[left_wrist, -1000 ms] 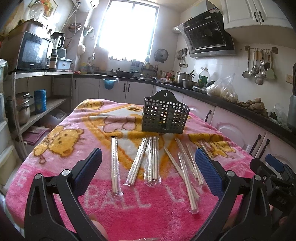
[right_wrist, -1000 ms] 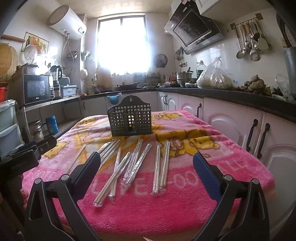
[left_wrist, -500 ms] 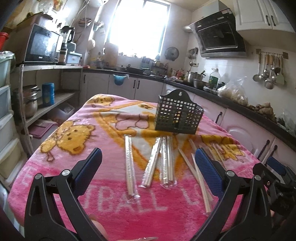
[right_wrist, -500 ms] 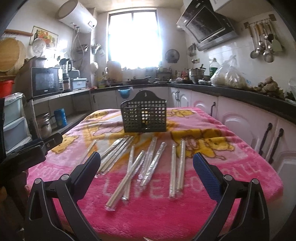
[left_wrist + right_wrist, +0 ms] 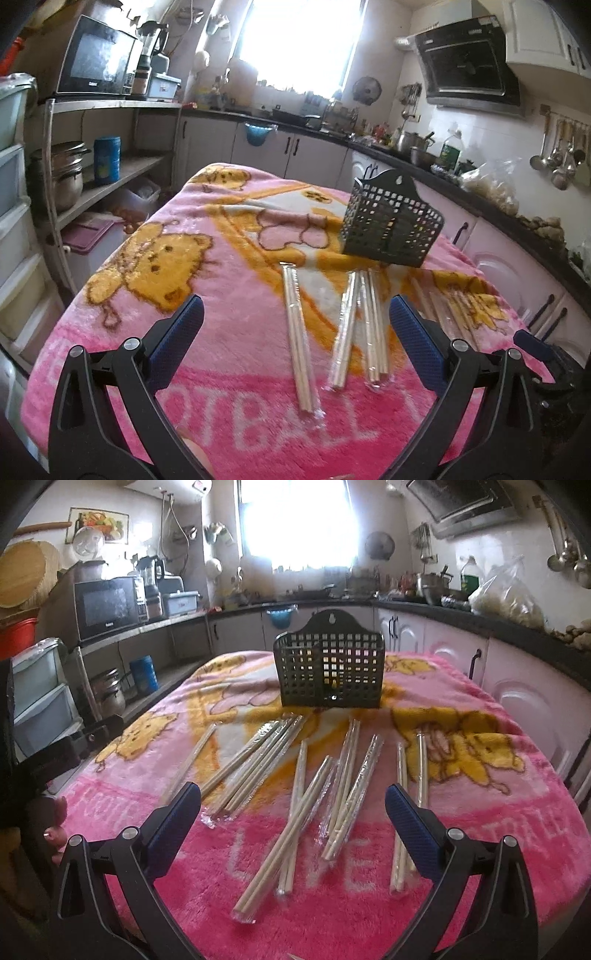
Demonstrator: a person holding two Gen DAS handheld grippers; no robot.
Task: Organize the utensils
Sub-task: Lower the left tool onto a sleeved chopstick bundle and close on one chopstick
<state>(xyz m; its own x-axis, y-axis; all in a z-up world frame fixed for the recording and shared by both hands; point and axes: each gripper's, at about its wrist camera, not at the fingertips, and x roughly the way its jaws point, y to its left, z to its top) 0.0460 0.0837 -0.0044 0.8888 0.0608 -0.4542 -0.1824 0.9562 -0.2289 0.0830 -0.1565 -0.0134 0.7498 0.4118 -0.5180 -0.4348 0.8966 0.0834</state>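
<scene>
hovering over the counter [image 5: 480, 849] under its pink cartoon-bear blanket, the left gripper [image 5: 295, 339] and right gripper [image 5: 293, 816] are both holding their blue-padded fingers [image 5: 177, 816] spread wide and empty. plastic-wrapped wooden chopstick pairs [image 5: 291, 812] are lying scattered before the black perforated plastic utensil basket [image 5: 328, 672]. picking looks not yet begun; next seems to be closing on one pair. compared with a second ago, both cameras are sitting nearer the chopsticks.

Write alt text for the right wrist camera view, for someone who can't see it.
An open gripper hovers over wrapped chopsticks scattered on a pink blanket. Behind them stands an empty-looking black mesh basket, with kitchen counters and a bright window beyond.
</scene>
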